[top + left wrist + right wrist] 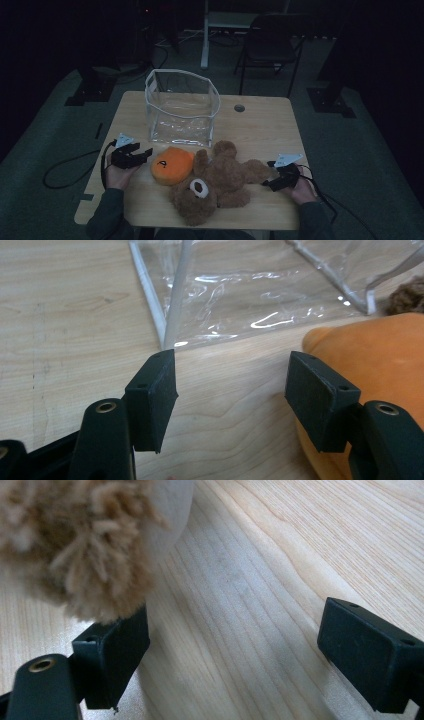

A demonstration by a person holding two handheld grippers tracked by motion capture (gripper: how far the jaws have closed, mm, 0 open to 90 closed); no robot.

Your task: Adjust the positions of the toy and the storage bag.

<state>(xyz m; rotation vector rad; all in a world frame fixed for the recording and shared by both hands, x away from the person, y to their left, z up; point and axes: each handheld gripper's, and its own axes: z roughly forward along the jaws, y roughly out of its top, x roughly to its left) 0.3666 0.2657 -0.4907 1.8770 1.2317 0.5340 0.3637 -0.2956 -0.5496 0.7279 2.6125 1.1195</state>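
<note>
Lying on grainy wood, a shaggy teddy bear [215, 182] and smooth orange cushion [171, 165] flank both gaping tools.

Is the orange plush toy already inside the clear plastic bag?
No, the orange plush toy lies on the table in front of the clear plastic bag, beside the brown teddy bear.

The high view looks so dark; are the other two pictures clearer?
High view: dim, floor nearly black. Left gripper view: bright, sharp, with white glare on the clear bag. Right gripper view: bright, but the teddy close up is out of focus.
</note>
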